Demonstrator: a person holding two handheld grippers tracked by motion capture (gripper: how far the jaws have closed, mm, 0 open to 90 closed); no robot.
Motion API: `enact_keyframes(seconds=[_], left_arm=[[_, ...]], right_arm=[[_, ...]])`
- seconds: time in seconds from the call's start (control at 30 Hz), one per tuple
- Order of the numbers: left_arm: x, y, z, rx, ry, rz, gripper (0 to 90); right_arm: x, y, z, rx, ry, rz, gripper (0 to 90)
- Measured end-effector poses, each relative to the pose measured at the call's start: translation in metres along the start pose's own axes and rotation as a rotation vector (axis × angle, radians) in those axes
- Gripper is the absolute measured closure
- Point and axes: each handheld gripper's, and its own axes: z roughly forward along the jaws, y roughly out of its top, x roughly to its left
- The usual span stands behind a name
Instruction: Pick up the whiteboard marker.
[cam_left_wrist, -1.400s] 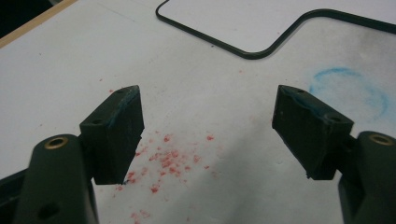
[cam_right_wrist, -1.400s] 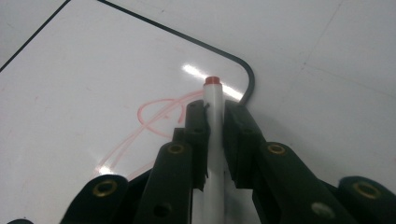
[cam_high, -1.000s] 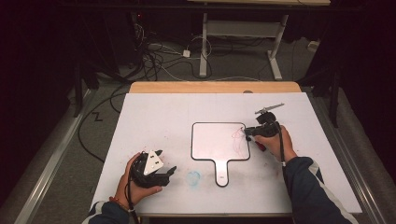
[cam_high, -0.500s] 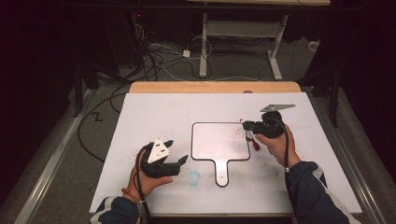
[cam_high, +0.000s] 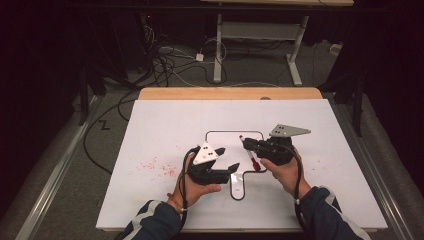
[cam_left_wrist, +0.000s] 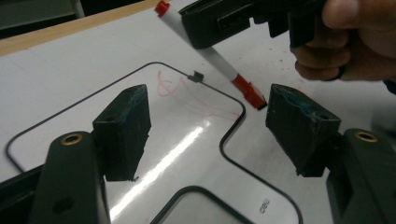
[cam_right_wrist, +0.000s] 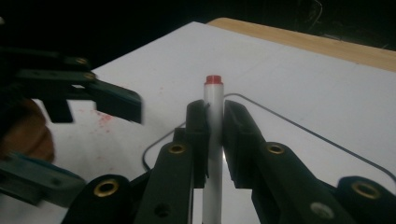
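Note:
A small handled whiteboard (cam_high: 227, 141) lies flat on the white table sheet, with red scribbles (cam_left_wrist: 173, 88) on its face. My right gripper (cam_high: 248, 146) hovers over the board's right side, shut on a white marker (cam_high: 251, 157) with red ends; in its own view the jaws (cam_right_wrist: 215, 106) clamp the barrel (cam_right_wrist: 214, 95). My left gripper (cam_high: 226, 159) hangs just left of it, above the board's lower edge. Its jaws (cam_left_wrist: 208, 93) stand apart and have just been closing. The marker's red cap (cam_left_wrist: 248, 92) hangs close to the right jaw, untouched.
The white sheet (cam_high: 170, 120) covers a wooden table whose far edge (cam_high: 230, 93) shows. Red speckles (cam_high: 155, 167) stain the sheet left of the board. Beyond the table stand desk legs (cam_high: 218, 50), with cables (cam_high: 165, 65) on the floor.
Both hands have come together over the whiteboard: the left gripper moved right and up from the near left, the right one shifted left with the marker. The left jaws narrowed a little.

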Motion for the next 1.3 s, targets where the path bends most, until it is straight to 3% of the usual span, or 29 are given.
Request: enact_keyframes(seconds=[0.1,0.27,0.37,0.57,0.83,1.0,1.2,1.23,1.27,1.3], left_arm=[[-0.003,0.000,0.014,0.001,-0.010,-0.024,32.7],[-0.002,0.003,0.022,-0.028,-0.052,-0.058,41.3],[-0.004,0.008,0.029,-0.019,-0.049,-0.045,44.1],[-0.004,0.020,0.044,-0.020,-0.054,-0.011,60.2],[-0.001,0.023,0.052,-0.021,-0.035,0.005,76.1],[0.003,0.024,0.057,0.003,-0.026,0.039,78.8],[0.005,0.027,0.070,0.014,-0.012,0.067,78.9],[0.007,0.028,0.072,0.016,-0.015,0.067,78.9],[0.008,0.030,0.075,0.013,-0.017,0.064,78.9],[0.010,0.031,0.078,0.011,-0.016,0.059,78.9]], right_arm=[[0.012,0.000,-0.001,-0.045,0.009,-0.011,81.6],[0.014,-0.001,-0.005,-0.089,-0.001,0.000,81.6],[0.012,-0.002,-0.006,-0.098,-0.004,0.000,81.6],[0.007,-0.007,-0.011,-0.133,-0.030,-0.006,81.5],[0.005,-0.007,-0.018,-0.158,-0.043,-0.012,81.4],[0.003,-0.010,-0.024,-0.149,-0.065,-0.036,81.3],[0.002,-0.012,-0.028,-0.122,-0.116,-0.063,69.3],[0.001,-0.014,-0.031,-0.117,-0.151,-0.066,56.9],[0.001,-0.014,-0.031,-0.117,-0.151,-0.066,56.9],[-0.001,-0.015,-0.038,-0.088,-0.210,-0.063,51.4]])
